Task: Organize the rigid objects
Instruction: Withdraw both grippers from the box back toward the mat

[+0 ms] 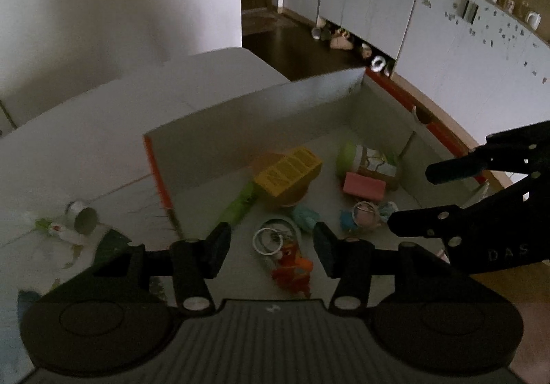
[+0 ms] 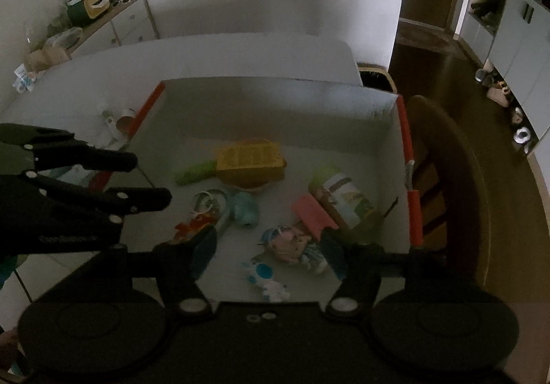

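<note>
Orange-edged and grey inside, the shallow cardboard box (image 1: 261, 116) on the pale table (image 1: 86, 143) is where the small things are being gathered, and its low walls keep them from rolling off. From the left wrist, the left gripper (image 1: 271, 246) hangs over the box's near end with its jaws parted and nothing between them; below the gap lie a metal key ring (image 1: 268, 241) and a small orange toy figure (image 1: 292, 272), neither touched. Further in sit a yellow plastic block with a green handle (image 1: 285, 174), a pink rectangular eraser-like block (image 1: 364, 186) and a green-capped printed canister (image 1: 367, 160) lying on its side. The right gripper (image 1: 409, 198) reaches in from the right, jaws apart and empty. Outside the box, to its left on the table, a small cylinder and scraps (image 1: 80, 219) are left over, presumably still to be sorted.

From the right wrist, the right gripper (image 2: 268, 246) likewise stands open over the box (image 2: 275, 85), holding nothing; a pink-and-blue soft-looking figure (image 2: 292, 245) and a white-and-blue toy (image 2: 266, 282) lie under it, looking freshly set down. The left gripper (image 2: 151, 178) shows at the left, open above the box's left wall. Both tongs seem to be clear of the load, ready for the next item.
</note>
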### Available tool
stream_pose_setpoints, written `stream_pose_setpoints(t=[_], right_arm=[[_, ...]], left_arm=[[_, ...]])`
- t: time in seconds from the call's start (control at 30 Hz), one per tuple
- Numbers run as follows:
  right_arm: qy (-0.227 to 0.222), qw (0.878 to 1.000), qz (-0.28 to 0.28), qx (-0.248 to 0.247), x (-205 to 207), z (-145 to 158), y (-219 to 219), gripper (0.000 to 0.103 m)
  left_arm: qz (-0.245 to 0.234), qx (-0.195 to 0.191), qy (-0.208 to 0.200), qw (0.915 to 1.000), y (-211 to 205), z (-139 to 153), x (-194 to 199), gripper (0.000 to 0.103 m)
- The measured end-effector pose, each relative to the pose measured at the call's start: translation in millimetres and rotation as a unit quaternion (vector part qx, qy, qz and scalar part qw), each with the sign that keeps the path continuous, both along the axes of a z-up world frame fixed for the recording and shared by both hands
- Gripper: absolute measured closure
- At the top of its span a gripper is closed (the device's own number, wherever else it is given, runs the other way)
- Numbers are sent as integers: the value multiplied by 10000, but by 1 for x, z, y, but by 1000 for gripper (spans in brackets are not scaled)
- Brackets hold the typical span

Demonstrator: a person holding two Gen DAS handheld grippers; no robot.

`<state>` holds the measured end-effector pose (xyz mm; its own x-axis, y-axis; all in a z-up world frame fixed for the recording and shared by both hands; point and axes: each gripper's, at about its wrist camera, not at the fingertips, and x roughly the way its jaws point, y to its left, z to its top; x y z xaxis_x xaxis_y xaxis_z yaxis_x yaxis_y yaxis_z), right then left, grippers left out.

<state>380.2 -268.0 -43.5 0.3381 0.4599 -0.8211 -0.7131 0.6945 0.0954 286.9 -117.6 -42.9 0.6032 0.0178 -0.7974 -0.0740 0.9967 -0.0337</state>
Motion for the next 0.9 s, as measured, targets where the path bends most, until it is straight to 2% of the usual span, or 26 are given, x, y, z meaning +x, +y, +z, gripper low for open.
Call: stream_pose_setpoints(t=[0.03, 0.13, 0.17, 0.2, 0.43, 0.53, 0.73, 0.8, 0.9], right_arm=[[-16, 10000, -5, 7, -2, 1, 1, 35], [-43, 10000, -55, 70, -11, 6, 6, 34], [-49, 9999, -75, 84, -14, 7, 8, 30], [-63, 9999, -92, 101, -17, 9, 10, 26], [-171, 9996, -134, 173, -42, 18, 31, 17], [-185, 9995, -168, 168, -52, 19, 42, 16], [-286, 9992, -170, 236, -70, 22, 66, 7], [-327, 9989, -169, 300, -75, 24, 73, 2], [-377, 9986, -137, 347, -82, 26, 89, 1]], left_arm=[[8, -15, -42, 10000, 3, 2, -4, 50], [19, -35, -196, 9998, 13, 10, -16, 38], [8, -32, -251, 9997, 16, 12, -20, 37], [3, -10, -298, 9996, 19, 15, -24, 37], [-34, 90, -474, 9988, 44, 26, -50, 36], [-68, 122, -553, 9984, 55, 29, -59, 29], [-180, 167, -703, 9972, 76, 34, -76, 28], [-178, 198, -728, 9970, 84, 35, -79, 25], [-144, 212, -761, 9968, 96, 34, -85, 24]])
